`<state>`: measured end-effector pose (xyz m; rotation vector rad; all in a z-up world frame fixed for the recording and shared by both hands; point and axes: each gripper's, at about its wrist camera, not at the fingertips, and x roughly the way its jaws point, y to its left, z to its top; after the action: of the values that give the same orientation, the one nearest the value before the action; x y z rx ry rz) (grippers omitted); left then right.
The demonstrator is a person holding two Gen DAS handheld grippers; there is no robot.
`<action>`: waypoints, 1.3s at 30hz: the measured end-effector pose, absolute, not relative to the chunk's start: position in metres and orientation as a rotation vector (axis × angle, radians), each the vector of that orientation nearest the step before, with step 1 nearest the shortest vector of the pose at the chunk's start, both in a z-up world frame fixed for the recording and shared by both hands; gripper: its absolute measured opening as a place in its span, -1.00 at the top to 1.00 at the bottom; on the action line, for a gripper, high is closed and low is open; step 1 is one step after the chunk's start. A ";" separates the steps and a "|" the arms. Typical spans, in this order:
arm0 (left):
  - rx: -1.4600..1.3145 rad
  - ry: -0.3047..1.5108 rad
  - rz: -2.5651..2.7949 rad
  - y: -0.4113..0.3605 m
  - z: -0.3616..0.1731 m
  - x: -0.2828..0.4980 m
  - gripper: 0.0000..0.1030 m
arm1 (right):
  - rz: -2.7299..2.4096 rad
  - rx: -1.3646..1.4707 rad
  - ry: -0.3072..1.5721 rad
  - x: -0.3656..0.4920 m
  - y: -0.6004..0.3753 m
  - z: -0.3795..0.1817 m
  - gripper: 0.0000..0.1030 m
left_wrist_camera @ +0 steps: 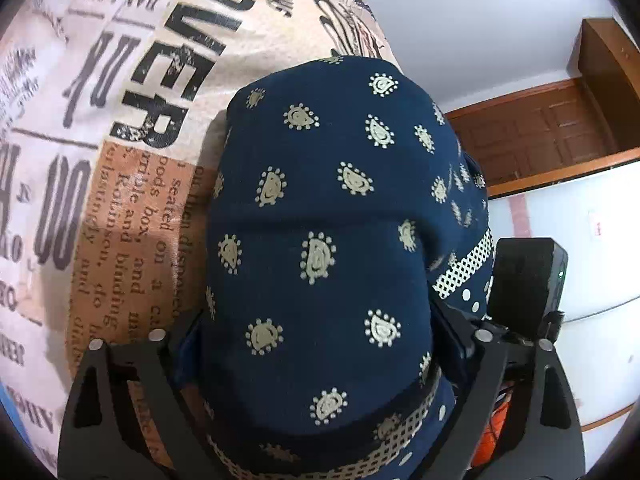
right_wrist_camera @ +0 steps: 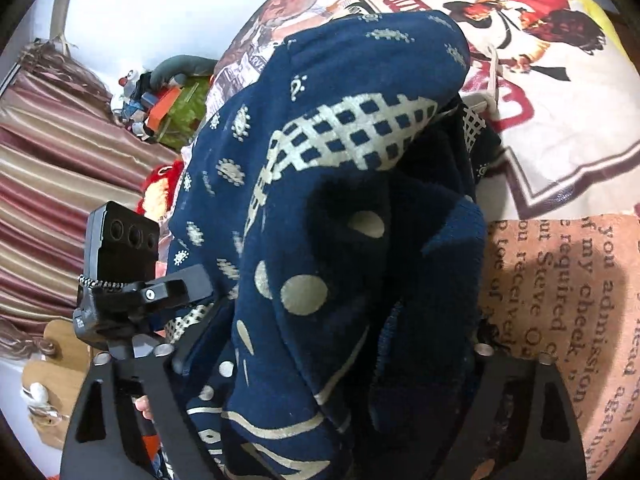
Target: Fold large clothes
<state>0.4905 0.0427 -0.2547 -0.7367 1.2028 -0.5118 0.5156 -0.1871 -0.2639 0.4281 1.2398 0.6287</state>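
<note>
While one navy garment (left_wrist_camera: 320,240) drapes over both, the two claws' grip cannot be told.

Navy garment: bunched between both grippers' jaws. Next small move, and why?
Probably close the right gripper onto the navy garment and lift slightly to shake out the bunch. There it lies crumpled in deep folds over the printed bedsheet, while under the left gripper it lies smooth, so no clean fold looks possible yet. Whether either pad presses the cloth is hidden.
</note>
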 end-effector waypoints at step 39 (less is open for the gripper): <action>-0.610 0.877 -0.317 0.211 -0.082 0.323 -0.57 | 0.885 0.254 1.032 0.390 -0.009 -0.093 0.07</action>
<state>0.3230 0.2105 -0.0824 -0.6100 0.8772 -0.3166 0.3899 -0.0093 -0.0926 0.2544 1.0325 0.8850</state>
